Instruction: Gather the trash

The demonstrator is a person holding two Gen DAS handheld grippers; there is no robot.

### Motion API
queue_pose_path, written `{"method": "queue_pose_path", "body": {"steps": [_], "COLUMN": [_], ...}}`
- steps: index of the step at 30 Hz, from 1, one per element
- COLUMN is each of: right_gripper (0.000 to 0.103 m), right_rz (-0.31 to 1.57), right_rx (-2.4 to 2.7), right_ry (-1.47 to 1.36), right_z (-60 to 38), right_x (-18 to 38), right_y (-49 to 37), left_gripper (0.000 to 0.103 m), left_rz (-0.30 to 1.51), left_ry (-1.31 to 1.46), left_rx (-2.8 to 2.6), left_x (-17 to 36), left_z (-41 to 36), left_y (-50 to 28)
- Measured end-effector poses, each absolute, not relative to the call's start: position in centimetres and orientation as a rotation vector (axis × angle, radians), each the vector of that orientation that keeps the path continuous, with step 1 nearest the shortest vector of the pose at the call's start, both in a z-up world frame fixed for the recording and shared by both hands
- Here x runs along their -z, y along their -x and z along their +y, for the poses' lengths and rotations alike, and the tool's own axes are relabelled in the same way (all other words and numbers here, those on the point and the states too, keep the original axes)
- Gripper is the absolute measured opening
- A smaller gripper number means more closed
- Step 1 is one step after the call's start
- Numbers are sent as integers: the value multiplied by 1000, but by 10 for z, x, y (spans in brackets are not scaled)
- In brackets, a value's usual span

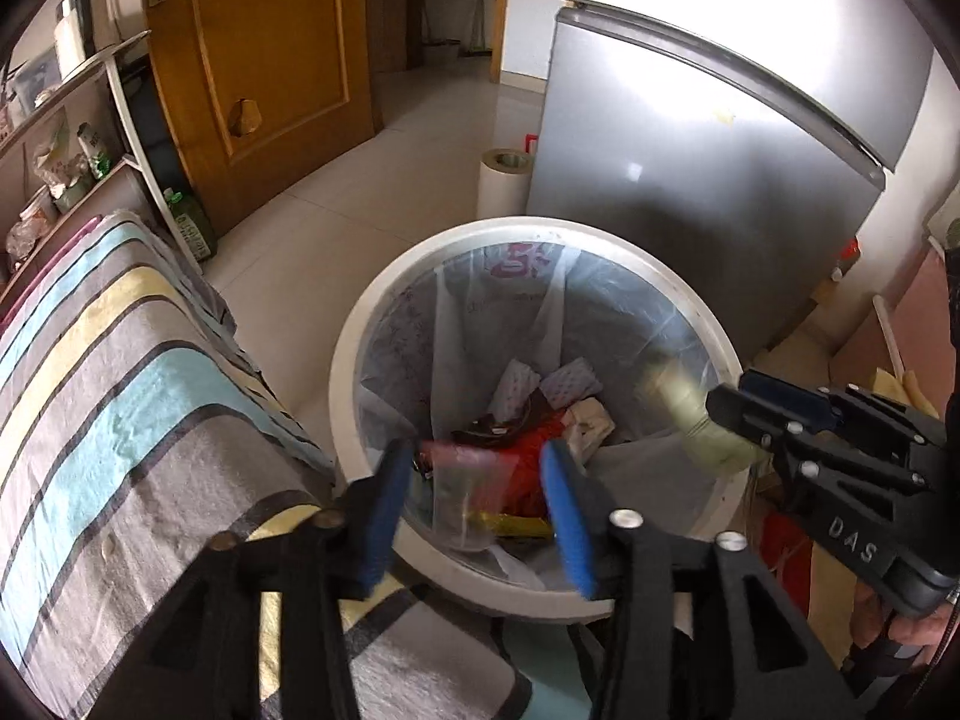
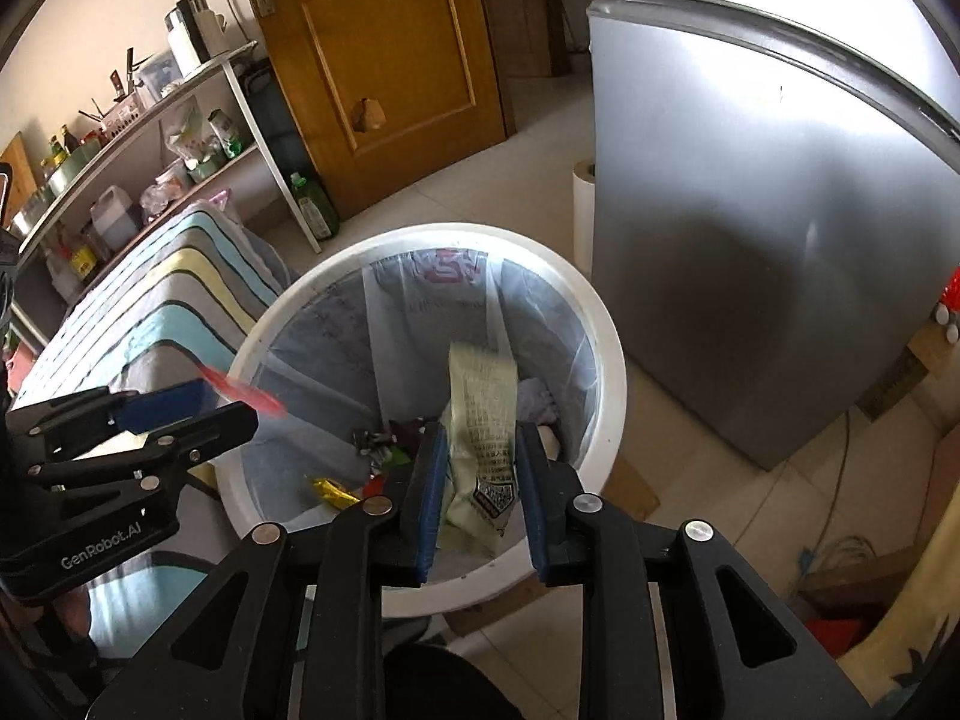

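A white round trash bin [image 1: 360,324] with a clear plastic liner stands on the floor beside the bed; it also shows in the right wrist view [image 2: 606,324]. Wrappers and paper scraps [image 1: 540,420] lie at its bottom. My left gripper [image 1: 474,504] is over the bin's near rim, jaws apart, with a blurred clear wrapper with a pink-red edge [image 1: 462,468] between them. My right gripper [image 2: 480,480] hovers over the bin, jaws slightly apart around a pale yellow-green wrapper [image 2: 483,420]. That wrapper [image 1: 690,414] shows blurred at the right gripper's tip in the left wrist view.
A striped bed cover [image 1: 120,396] lies left of the bin. A silver fridge [image 1: 720,150] stands behind it on the right, with a white roll [image 1: 504,180] beside it. A wooden door [image 1: 264,60] and cluttered shelves [image 2: 150,138] are at the back left. Cardboard [image 2: 630,492] lies on the floor.
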State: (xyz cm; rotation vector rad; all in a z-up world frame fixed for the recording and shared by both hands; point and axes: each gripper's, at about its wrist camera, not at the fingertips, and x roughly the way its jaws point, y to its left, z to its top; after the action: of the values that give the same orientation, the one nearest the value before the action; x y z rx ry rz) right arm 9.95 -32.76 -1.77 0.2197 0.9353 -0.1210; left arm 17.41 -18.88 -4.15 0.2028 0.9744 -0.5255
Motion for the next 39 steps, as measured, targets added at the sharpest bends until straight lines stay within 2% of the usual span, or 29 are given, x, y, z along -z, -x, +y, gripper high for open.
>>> {"method": "queue_pose_path", "body": {"steps": [1,3,14,18,31,39], "right_gripper": [42,44,45,45,45,45], "right_rz": [936,935,881,831,642,605], "right_rx": [122,124,145,143,201,211], "right_ry": [-217,-217,-236,-226,-170,-153], "right_z": [-328,-329,-324,-313,-271,-255], "right_x": [18,19,2,-13,-66,-73], "right_y": [-99,-100,-82,-61,13,52], "left_gripper": [50,51,58,66,72,74], "left_rz": [978,976,895,812,680,637], "left_ry": [-198,-196,-175,-192,-128,-107], "left_rx": [525,524,508,472,445,412], "left_x": [41,41,15,-2,-36,-40], "left_z": [-187,-186,-172,-164,-122,-108], "left_y": [-174,-174,-151,-128,-57,-23]}}
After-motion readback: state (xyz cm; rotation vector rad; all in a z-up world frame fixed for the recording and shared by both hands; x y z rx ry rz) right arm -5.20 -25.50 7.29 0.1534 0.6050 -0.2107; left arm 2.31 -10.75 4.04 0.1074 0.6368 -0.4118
